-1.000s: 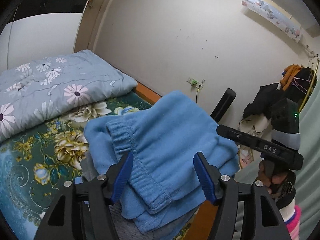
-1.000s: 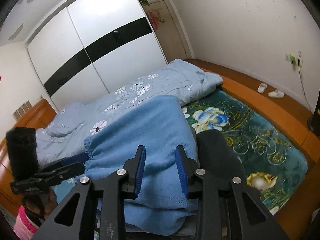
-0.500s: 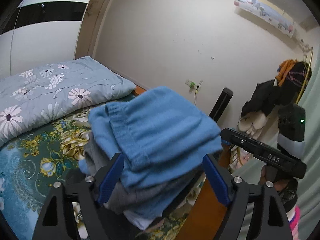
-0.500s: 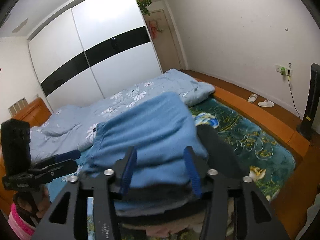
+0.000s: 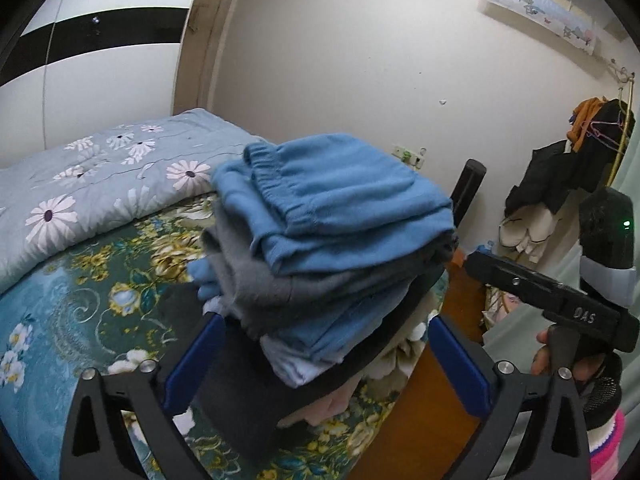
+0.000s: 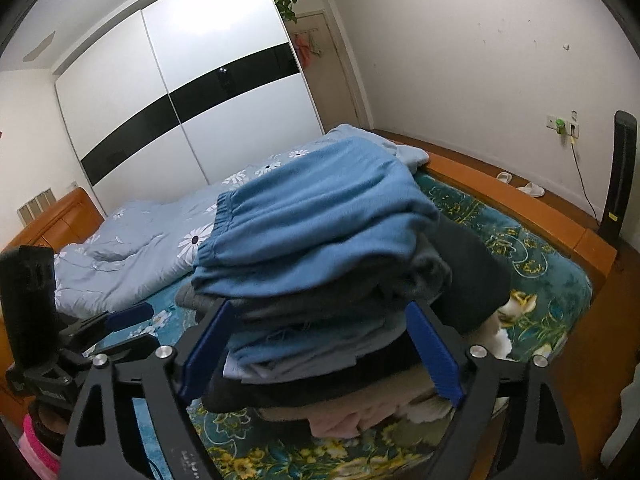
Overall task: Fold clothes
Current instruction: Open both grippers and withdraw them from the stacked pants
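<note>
You've got 1 stack of folded clothes point(image 5: 320, 264) on the bed point(image 5: 80, 320), blue sweatpants point(image 6: 312, 232) on top. Both your grippers, left gripper point(image 5: 324, 360) and right gripper point(image 6: 320, 344), are spread wide around the stack, pinching nothing.

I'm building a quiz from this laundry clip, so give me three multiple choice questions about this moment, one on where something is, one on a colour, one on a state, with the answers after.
1. Where does the stack of folded clothes sit?
A. on the bed
B. on the floor
C. in the wardrobe

2. What colour is the top garment of the stack?
A. red
B. blue
C. white

3. How do the left gripper and the right gripper stand?
A. both open, holding nothing
B. both shut on cloth
C. one open, one shut

Answers: 1 A, the stack rests on the green floral bedspread. 2 B, the ribbed-waist piece on top is blue. 3 A, each gripper's jaws stand wide apart, free of the pile.
</note>
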{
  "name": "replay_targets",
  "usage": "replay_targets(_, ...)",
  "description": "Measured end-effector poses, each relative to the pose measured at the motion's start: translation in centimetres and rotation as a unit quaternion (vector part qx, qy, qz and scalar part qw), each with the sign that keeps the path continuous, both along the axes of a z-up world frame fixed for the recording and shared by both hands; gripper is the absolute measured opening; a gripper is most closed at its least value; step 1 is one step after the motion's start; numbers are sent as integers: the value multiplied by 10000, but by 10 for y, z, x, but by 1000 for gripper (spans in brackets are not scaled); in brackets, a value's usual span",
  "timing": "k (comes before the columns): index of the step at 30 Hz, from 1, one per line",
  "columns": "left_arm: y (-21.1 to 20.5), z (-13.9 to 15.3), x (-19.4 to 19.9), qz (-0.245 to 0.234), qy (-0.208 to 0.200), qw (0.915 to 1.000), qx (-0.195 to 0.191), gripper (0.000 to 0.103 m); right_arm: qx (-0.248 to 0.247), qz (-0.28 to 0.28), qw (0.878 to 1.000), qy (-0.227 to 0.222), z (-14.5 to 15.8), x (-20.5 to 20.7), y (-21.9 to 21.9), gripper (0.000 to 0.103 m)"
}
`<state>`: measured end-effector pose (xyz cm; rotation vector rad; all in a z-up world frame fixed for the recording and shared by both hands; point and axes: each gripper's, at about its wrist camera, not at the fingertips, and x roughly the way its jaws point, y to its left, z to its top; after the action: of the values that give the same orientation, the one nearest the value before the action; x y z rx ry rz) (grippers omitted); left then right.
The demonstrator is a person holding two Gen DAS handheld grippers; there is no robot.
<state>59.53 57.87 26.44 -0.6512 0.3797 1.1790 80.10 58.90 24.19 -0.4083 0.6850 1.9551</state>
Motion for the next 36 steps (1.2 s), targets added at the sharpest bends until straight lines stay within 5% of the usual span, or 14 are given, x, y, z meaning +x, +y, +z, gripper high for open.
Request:
replay_targets(7, -29, -3, -12, 250, 101, 9995, 159, 103, -19, -85, 9996, -256, -8, -12, -25, 103)
replay_targets(18, -79, -4, -26, 703, 408, 9957, 433, 103, 47, -289, 9951, -941, -13, -39, -69, 103)
replay_targets(28, -110, -4, -17, 1031, 1004, 9883, 507, 103, 75, -169, 9946, -1018, -11, -57, -94, 103)
replay_targets(36, -119, -9, -12, 919, 1063, 9889, 484, 103, 120, -185, 9941, -1059, -16, -57, -106, 103)
